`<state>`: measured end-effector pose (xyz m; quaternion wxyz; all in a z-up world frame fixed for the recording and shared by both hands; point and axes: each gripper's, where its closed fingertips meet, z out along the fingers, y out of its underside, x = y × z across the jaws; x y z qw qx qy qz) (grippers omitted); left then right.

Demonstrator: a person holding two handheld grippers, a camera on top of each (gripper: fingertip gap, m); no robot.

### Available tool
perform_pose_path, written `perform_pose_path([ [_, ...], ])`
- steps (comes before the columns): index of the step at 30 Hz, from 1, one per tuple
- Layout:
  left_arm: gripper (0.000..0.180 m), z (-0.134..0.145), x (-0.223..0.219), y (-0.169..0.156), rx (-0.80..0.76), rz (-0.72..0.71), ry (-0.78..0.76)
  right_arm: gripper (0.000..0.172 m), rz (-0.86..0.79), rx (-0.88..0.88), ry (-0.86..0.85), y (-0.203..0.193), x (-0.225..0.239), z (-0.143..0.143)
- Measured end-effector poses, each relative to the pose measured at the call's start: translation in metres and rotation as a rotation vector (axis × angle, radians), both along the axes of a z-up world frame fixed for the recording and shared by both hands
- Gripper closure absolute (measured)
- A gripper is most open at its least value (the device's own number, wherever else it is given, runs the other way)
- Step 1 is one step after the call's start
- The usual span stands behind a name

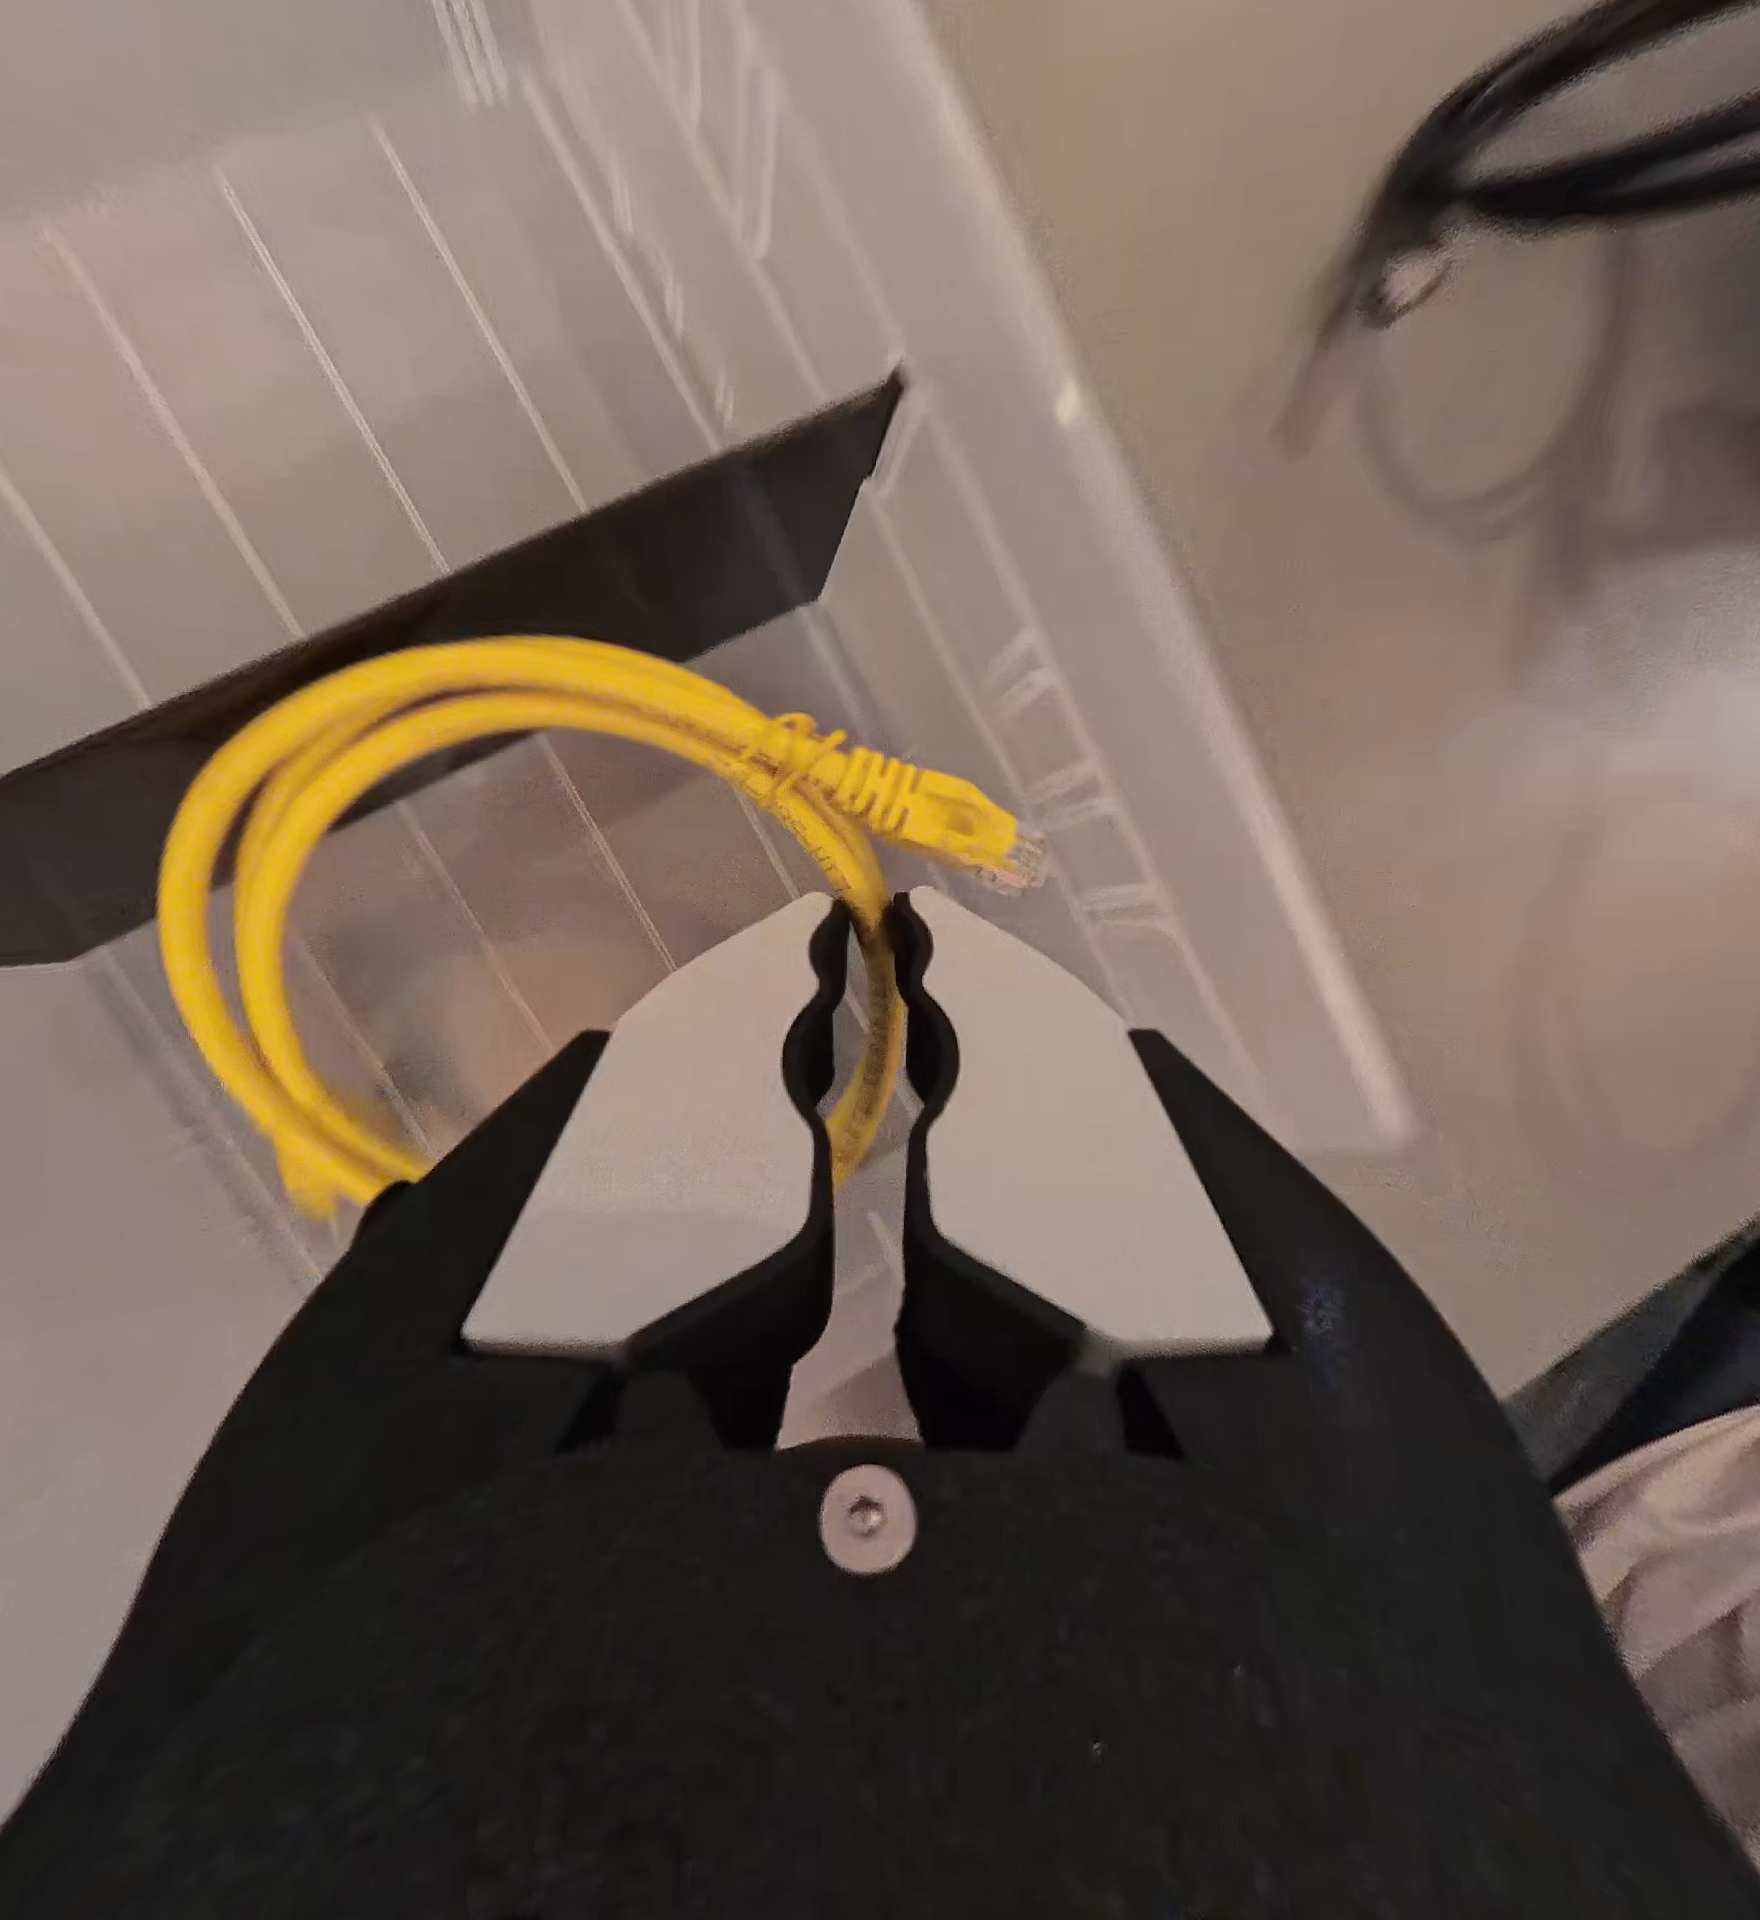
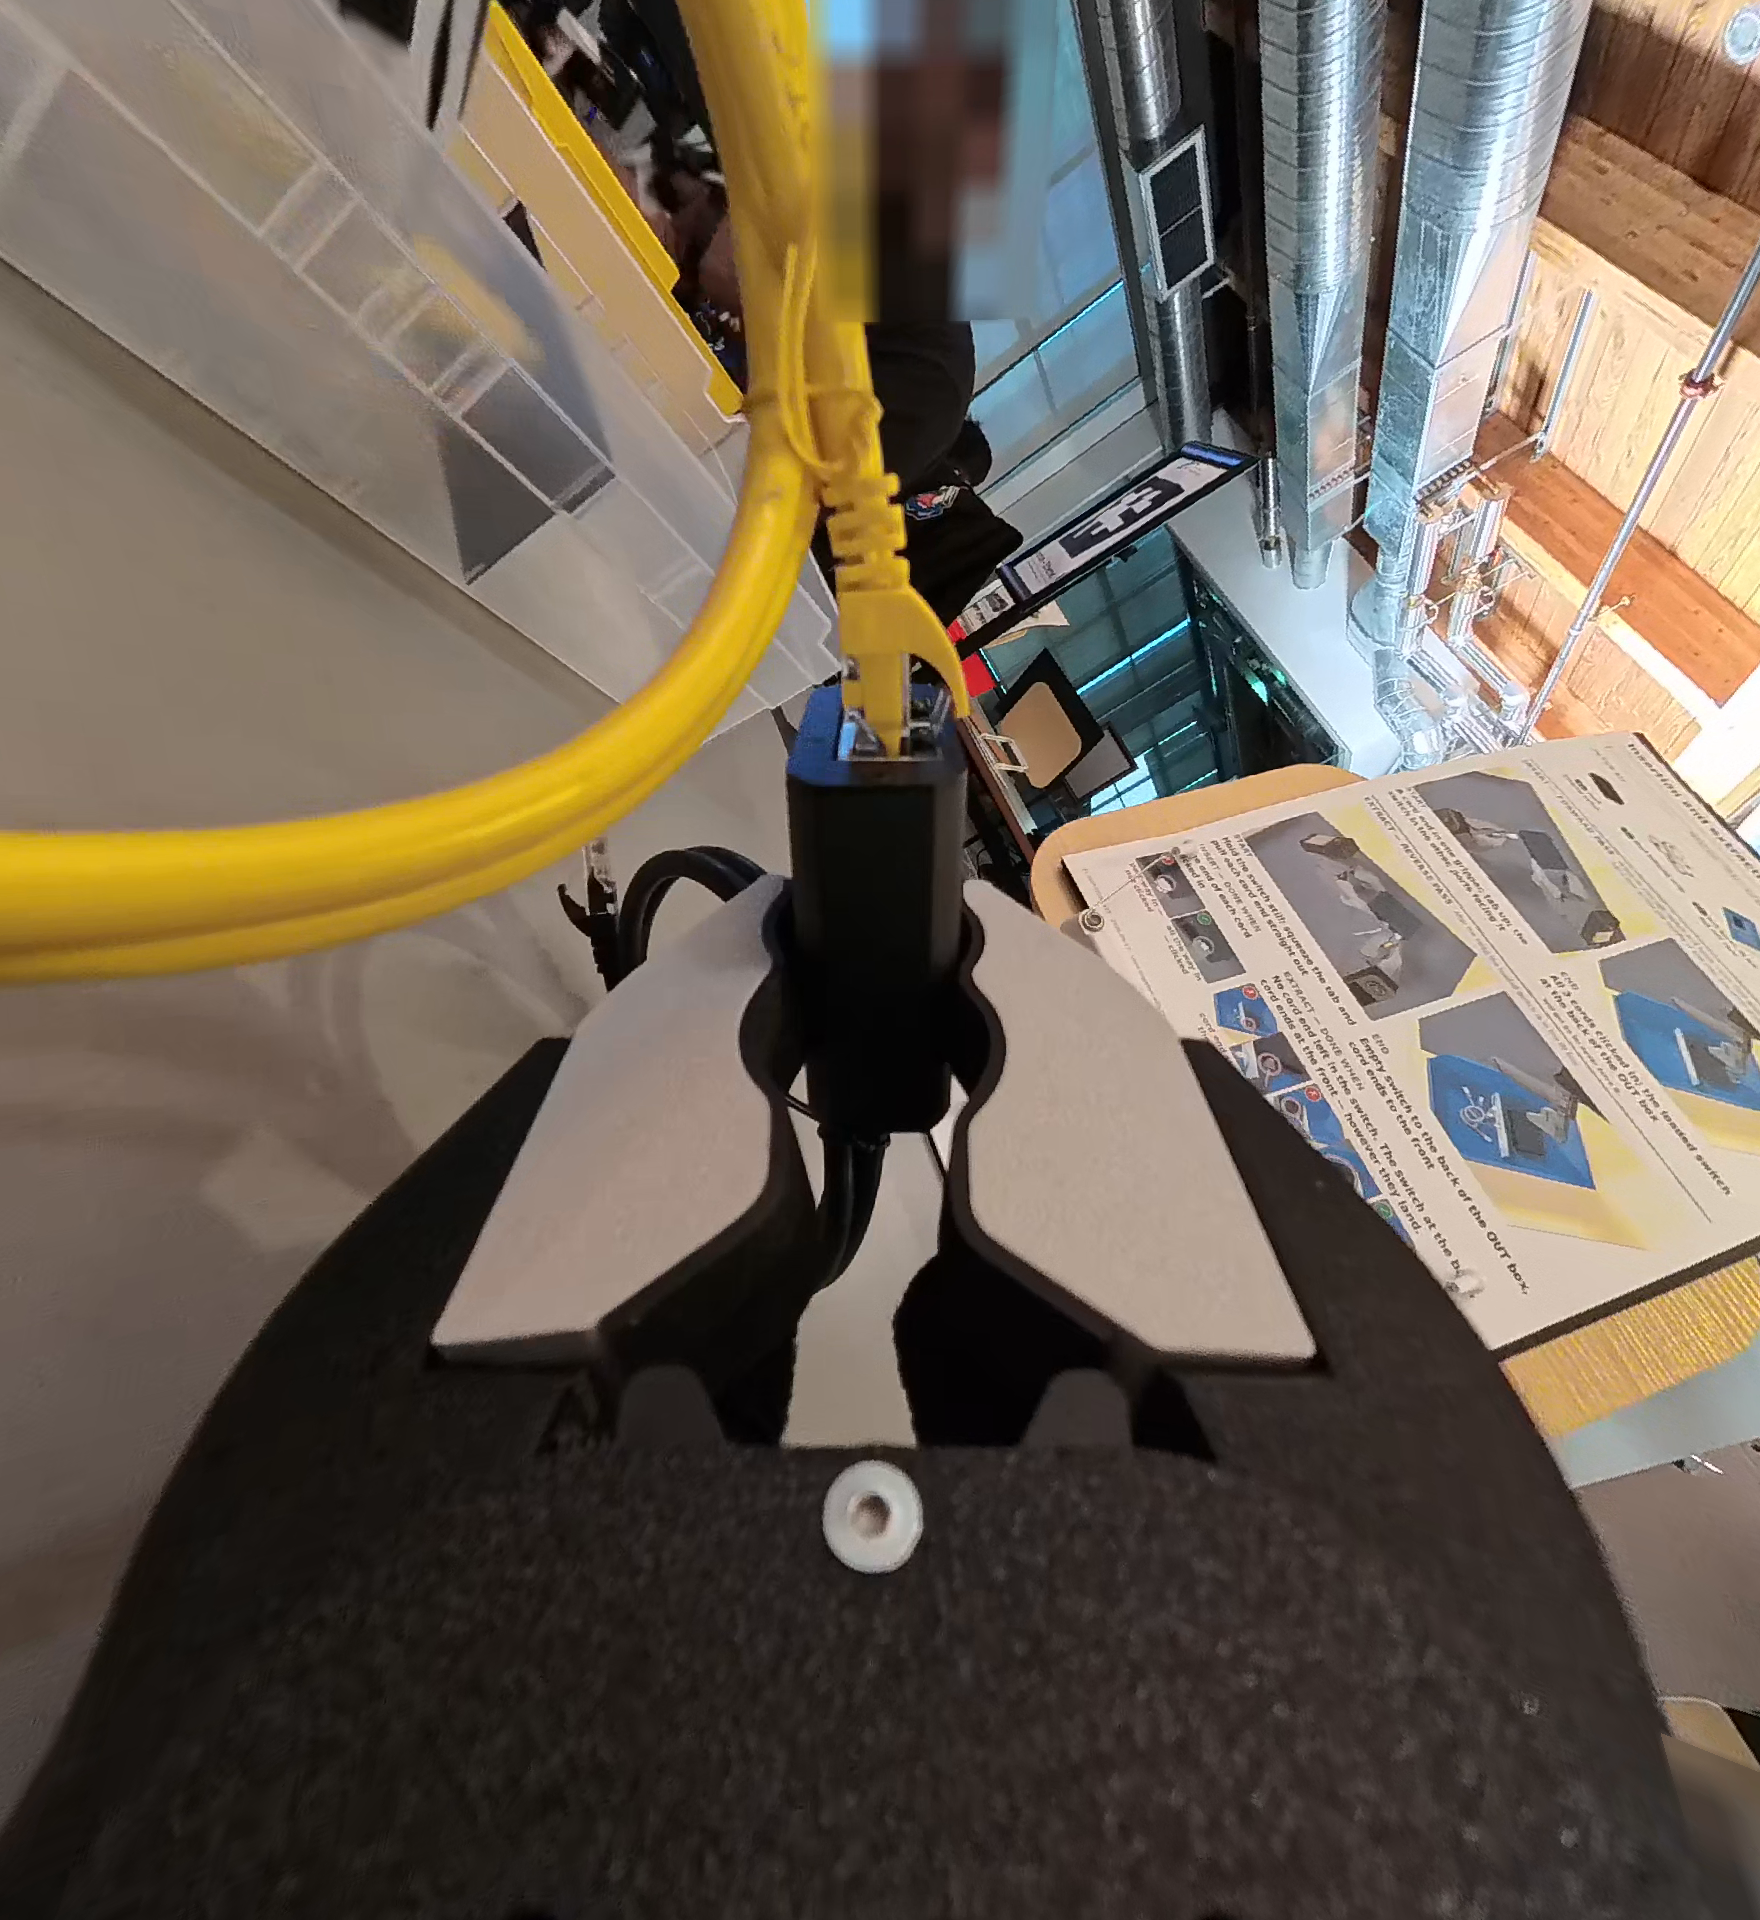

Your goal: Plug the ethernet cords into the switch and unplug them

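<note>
Yellow cord (image 1: pixel 881 1039) pinched in left gripper (image 1: pixel 871 914); black switch (image 2: pixel 871 914) clamped in right gripper (image 2: pixel 871 935).
Plug (image 2: pixel 881 665) seated in switch's far end; clear bin (image 1: pixel 440 416) close behind.

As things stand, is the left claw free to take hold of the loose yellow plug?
Probably not yet: the left claw is already clamped on the yellow cord just behind that free plug. It would have to let go and re-grip; nothing else blocks the plug.

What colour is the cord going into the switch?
Yellow. The cord plugs into the black switch; the right wrist view shows it best.
</note>
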<state>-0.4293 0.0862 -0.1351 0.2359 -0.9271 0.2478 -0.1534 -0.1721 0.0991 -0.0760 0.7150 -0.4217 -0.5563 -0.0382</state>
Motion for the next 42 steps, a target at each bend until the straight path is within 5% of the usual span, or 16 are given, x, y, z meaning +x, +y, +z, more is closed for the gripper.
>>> perform_pose_path([
  [1, 0.173, 0.016, 0.0, -0.004, 0.046, 0.004, -0.042, 0.148, 0.0, 0.0, 0.001, 0.0, 0.0, 0.0],
  [7, 0.174, 0.134, 0.045, -0.054, 0.407, -0.086, -0.381, 0.148, 0.002, 0.001, -0.002, -0.001, -0.001, 0.0],
  [11, 0.175, 0.165, 0.107, -0.089, 0.542, -0.141, -0.572, 0.148, 0.002, 0.002, 0.001, -0.002, -0.001, 0.001],
  [14, 0.175, 0.151, 0.145, -0.104, 0.548, -0.084, -0.54, 0.148, 0.006, 0.0, 0.034, -0.003, 0.001, 0.007],
  [18, 0.174, 0.128, 0.157, -0.124, 0.567, 0.046, -0.264, 0.148, 0.005, -0.012, 0.101, -0.001, 0.009, 0.017],
  [23, 0.174, 0.08, 0.18, -0.17, 0.259, 0.101, -0.273, 0.148, -0.02, -0.058, 0.13, 0.012, 0.018, 0.014],
  [32, 0.168, -0.02, 0.207, -0.137, 0.025, 0.117, -0.299, 0.148, -0.047, -0.079, 0.122, 0.021, 0.026, 0.01],
  [37, 0.15, -0.03, 0.231, -0.156, -0.175, -0.184, -0.332, 0.148, -0.042, -0.085, 0.119, 0.021, 0.025, 0.009],
  [42, 0.141, 0.018, 0.219, -0.157, 0.109, -0.654, -0.298, 0.148, -0.031, -0.089, 0.115, 0.02, 0.023, 0.008],
])
